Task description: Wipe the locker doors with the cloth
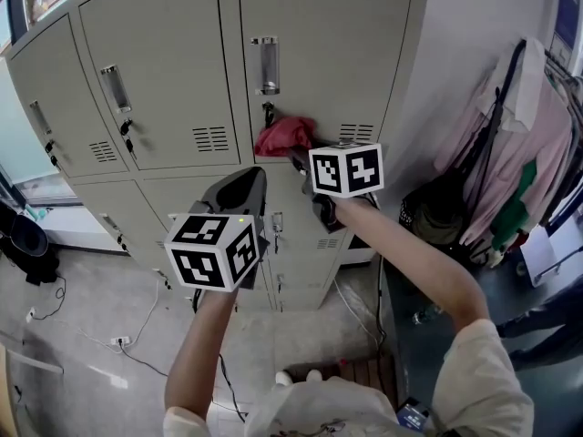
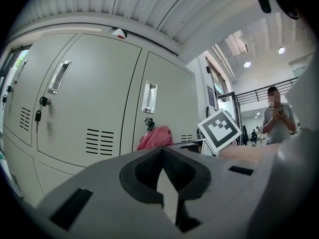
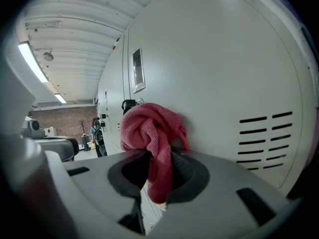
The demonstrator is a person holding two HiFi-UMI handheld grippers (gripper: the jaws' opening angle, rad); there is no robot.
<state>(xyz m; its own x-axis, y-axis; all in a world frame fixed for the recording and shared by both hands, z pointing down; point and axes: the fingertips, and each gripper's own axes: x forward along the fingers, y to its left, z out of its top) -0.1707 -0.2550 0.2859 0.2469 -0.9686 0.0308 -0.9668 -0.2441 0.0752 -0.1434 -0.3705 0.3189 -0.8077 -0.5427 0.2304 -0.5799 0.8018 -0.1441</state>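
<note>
**Head view.** My right claw (image 1: 297, 157) is raised to the upper right locker door (image 1: 319, 53) and presses a bunched red cloth (image 1: 284, 137) against it. The cloth sits just below the recessed handle (image 1: 265, 65) and the keyed lock (image 1: 268, 110), and left of the vent slots (image 1: 356, 133). My left claw (image 1: 250, 175) hangs lower, in front of the lower lockers and apart from the cloth. Clothes hang on a rack (image 1: 519, 144) at the right.

**Left gripper view.** The jaws of the left claw (image 2: 162, 151) meet at their tips with nothing between them. Beyond them the cloth (image 2: 155, 137) lies against the locker door (image 2: 164, 103), with the right claw's marker cube (image 2: 220, 129) beside it. A person (image 2: 275, 118) stands far off at the right.

**Right gripper view.** The right claw (image 3: 158, 168) is clamped on the cloth (image 3: 149, 128). A strip of it runs down between the pads, and the knotted bulk above them touches the locker door (image 3: 224, 59) beside the lock (image 3: 128, 105).
</note>
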